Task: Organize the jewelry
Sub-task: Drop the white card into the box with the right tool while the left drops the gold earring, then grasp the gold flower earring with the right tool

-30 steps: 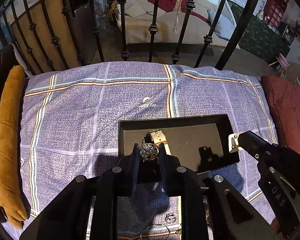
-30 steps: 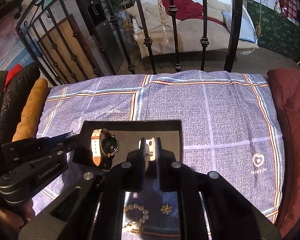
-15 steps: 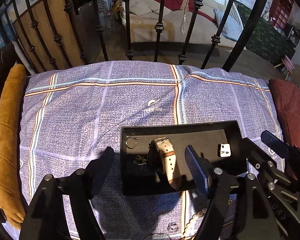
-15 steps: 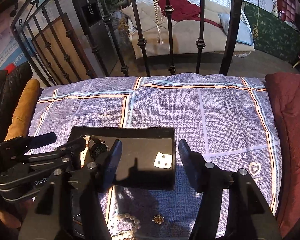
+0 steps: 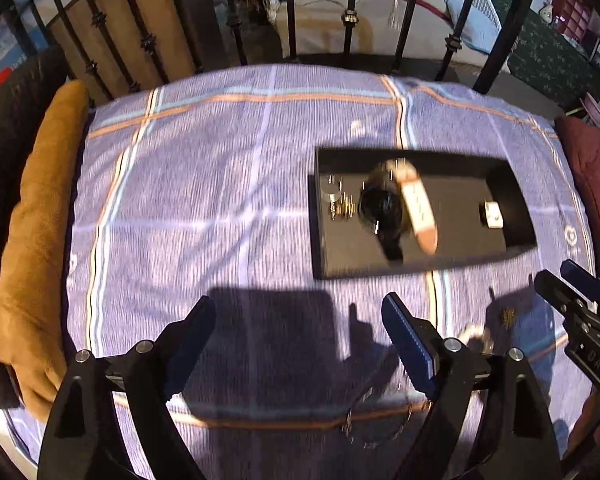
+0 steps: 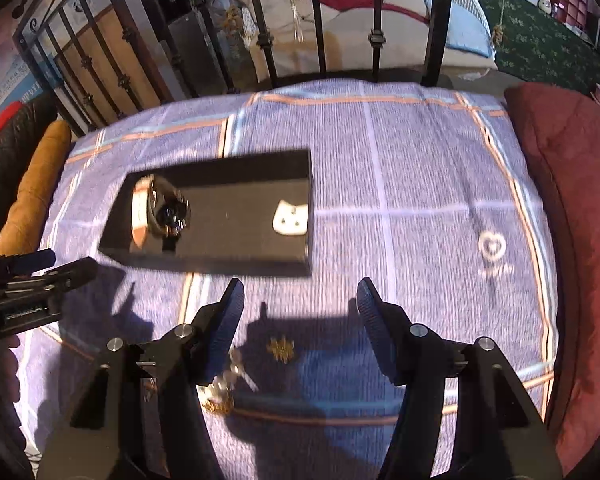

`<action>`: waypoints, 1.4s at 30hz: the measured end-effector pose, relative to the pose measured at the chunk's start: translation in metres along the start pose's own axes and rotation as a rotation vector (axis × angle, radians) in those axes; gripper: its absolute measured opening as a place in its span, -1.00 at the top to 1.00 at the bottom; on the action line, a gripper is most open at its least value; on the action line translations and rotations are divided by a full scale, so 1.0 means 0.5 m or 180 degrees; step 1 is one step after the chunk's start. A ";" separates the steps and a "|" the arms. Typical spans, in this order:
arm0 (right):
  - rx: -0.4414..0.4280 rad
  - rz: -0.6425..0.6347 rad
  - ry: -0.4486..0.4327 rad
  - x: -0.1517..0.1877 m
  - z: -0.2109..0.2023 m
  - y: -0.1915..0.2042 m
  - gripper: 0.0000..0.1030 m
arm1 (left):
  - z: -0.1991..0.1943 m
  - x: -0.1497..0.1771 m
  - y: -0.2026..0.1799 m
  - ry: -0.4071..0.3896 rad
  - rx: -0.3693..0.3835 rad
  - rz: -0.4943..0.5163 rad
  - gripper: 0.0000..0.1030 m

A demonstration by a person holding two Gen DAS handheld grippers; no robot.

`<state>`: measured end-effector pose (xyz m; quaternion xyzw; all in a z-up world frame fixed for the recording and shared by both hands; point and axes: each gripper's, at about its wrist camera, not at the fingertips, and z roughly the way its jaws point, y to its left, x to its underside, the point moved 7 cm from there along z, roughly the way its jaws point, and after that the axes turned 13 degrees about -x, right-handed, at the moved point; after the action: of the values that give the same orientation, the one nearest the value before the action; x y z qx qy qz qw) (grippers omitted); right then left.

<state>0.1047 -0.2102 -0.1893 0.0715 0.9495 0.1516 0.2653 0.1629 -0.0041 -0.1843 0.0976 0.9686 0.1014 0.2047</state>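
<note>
A black tray (image 5: 512, 184) (image 6: 236, 256) lies on the purple plaid cloth. In it are a watch with a beige strap (image 5: 418, 208) (image 6: 140, 212), a small gold piece and a ring (image 5: 340, 206), and a white earring card (image 5: 491, 214) (image 6: 290, 218). My left gripper (image 5: 296, 332) is open and empty, near of the tray. My right gripper (image 6: 300, 312) is open and empty above a gold brooch (image 6: 281, 349). A bead bracelet (image 6: 224, 384) lies by its left finger. A thin chain (image 5: 376, 420) lies near the cloth's front edge.
A tan bolster (image 5: 40, 240) runs along the left edge and a dark red cushion (image 6: 572, 200) along the right. A black iron railing (image 5: 352, 12) stands behind the cloth. The right gripper shows at the edge of the left view (image 5: 580, 320).
Both grippers were shut over the tray, the left on a brooch-like piece and the right on the earring card. They opened, left them in the tray, and drew back toward me.
</note>
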 end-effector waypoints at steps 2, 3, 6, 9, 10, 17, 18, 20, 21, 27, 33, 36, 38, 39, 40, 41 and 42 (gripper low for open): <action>0.0013 -0.0005 0.0057 0.022 0.004 -0.001 -0.15 | 0.002 0.038 -0.006 0.0088 0.0044 0.0041 -0.60; 0.0010 -0.0007 0.0083 0.032 0.005 -0.001 -0.15 | 0.005 0.061 -0.013 0.0155 0.0088 0.0075 -0.60; 0.0038 -0.0009 0.0137 0.052 0.012 -0.004 -0.15 | 0.018 0.116 -0.030 0.0311 0.0094 0.0200 -0.60; 0.0043 0.0004 0.0157 0.058 0.014 -0.006 -0.15 | 0.025 0.150 -0.023 0.0378 0.0098 0.0181 -0.60; 0.0042 0.0005 0.0154 0.058 0.013 -0.006 -0.15 | 0.025 0.156 -0.018 0.0388 0.0133 0.0139 -0.60; 0.0008 -0.0051 0.0121 0.055 0.015 0.002 -0.15 | 0.031 0.161 0.001 0.0371 0.0319 -0.0021 -0.60; -0.0006 -0.0054 0.0104 0.056 0.014 0.003 -0.15 | 0.031 0.158 0.004 0.0358 0.0345 -0.0057 -0.60; -0.0034 -0.0061 0.0075 0.055 0.016 0.005 -0.15 | 0.033 0.150 0.012 0.0333 0.0358 -0.0131 -0.60; -0.0048 -0.0065 0.0053 0.055 0.016 0.006 -0.15 | 0.035 0.147 0.010 0.0328 0.0384 -0.0142 -0.60; -0.0051 -0.0062 0.0019 0.063 0.034 0.002 -0.15 | 0.037 0.143 -0.044 0.0189 0.0151 0.0126 -0.58; -0.0065 -0.0056 0.0038 0.069 0.055 0.001 -0.15 | 0.038 0.164 -0.061 0.0212 0.0023 0.0175 -0.58; -0.0066 -0.0075 0.0082 0.084 0.074 0.003 -0.10 | 0.036 0.177 -0.064 0.0172 -0.0002 0.0213 -0.56; -0.0024 -0.0157 0.0018 0.089 0.072 0.005 0.34 | 0.033 0.189 -0.060 0.0161 0.0005 0.0201 -0.47; -0.0044 -0.0148 0.0004 0.091 0.071 0.003 0.45 | 0.031 0.189 -0.060 0.0151 0.0017 0.0202 -0.34; -0.0093 -0.0127 -0.0011 0.092 0.068 0.002 0.66 | 0.028 0.196 -0.066 0.0140 0.0016 0.0179 -0.14; -0.0129 -0.0118 -0.0014 0.092 0.067 0.001 0.65 | 0.024 0.197 -0.063 0.0121 0.0018 0.0163 -0.02; -0.0152 -0.0129 -0.0028 0.093 0.065 0.002 0.65 | 0.020 0.199 -0.064 0.0102 0.0053 0.0167 0.20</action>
<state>0.0822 -0.1912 -0.2381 0.0466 0.9457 0.1686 0.2741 0.0731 -0.0103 -0.2384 0.1230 0.9697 0.1003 0.1856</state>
